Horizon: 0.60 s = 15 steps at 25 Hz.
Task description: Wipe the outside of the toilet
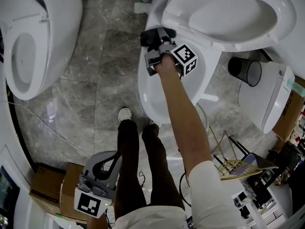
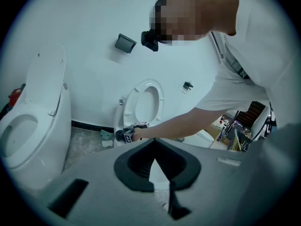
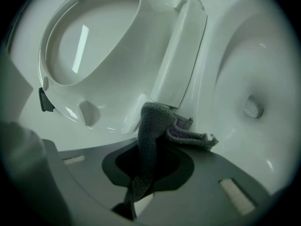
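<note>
The white toilet stands at the top centre with its seat and lid raised. My right gripper is at the toilet's rim by the hinge, shut on a grey cloth with a purple edge. The cloth is pressed against the porcelain just under the hinge, between the raised seat and the bowl. My left gripper is held back low by the person's hip, away from the toilet. Its jaws look shut with nothing in them. From the left gripper view the toilet and the right gripper show in the distance.
A second toilet stands at the left and a third at the right, with a black waste bin between it and the wiped toilet. The person's legs stand on the marble floor. A cardboard box sits bottom left, with clutter at the bottom right.
</note>
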Tool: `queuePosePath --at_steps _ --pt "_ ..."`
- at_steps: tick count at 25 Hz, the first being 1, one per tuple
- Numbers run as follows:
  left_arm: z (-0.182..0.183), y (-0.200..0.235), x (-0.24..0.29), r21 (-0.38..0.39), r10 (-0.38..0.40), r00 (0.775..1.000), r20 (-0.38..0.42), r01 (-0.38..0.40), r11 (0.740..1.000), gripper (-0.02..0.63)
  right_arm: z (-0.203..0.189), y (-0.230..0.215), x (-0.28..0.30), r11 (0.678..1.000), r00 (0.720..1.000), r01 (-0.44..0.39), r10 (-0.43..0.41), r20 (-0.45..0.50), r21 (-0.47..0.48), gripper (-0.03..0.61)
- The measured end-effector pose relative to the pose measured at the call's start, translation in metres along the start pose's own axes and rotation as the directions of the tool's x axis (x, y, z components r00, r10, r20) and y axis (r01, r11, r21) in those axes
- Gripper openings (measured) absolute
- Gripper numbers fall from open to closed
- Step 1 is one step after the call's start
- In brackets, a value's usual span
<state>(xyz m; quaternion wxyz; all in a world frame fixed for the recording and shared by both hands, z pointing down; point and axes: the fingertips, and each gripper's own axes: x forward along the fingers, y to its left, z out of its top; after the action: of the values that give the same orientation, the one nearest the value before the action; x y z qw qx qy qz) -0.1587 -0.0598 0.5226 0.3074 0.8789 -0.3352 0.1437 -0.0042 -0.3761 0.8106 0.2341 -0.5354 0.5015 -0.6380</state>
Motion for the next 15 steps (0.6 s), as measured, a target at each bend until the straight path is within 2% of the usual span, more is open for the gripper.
queuePosePath --at_steps 10,13,15 --pt "-0.002 -0.009 0.002 0.009 0.000 1.000 -0.001 0.000 1.000 -0.002 0.000 0.005 0.001 0.997 0.997 -0.076 0.077 -0.032 0.032 0.049" --pt "-0.004 -0.014 0.003 0.009 -0.002 1.000 -0.005 0.003 1.000 -0.002 -0.011 0.017 -0.001 0.990 0.987 -0.139 0.141 -0.079 0.031 0.051" --pt "-0.004 -0.017 0.004 0.012 -0.005 1.000 -0.004 0.005 1.000 -0.002 -0.022 0.035 -0.002 0.978 0.970 -0.209 0.211 -0.118 0.025 0.051"
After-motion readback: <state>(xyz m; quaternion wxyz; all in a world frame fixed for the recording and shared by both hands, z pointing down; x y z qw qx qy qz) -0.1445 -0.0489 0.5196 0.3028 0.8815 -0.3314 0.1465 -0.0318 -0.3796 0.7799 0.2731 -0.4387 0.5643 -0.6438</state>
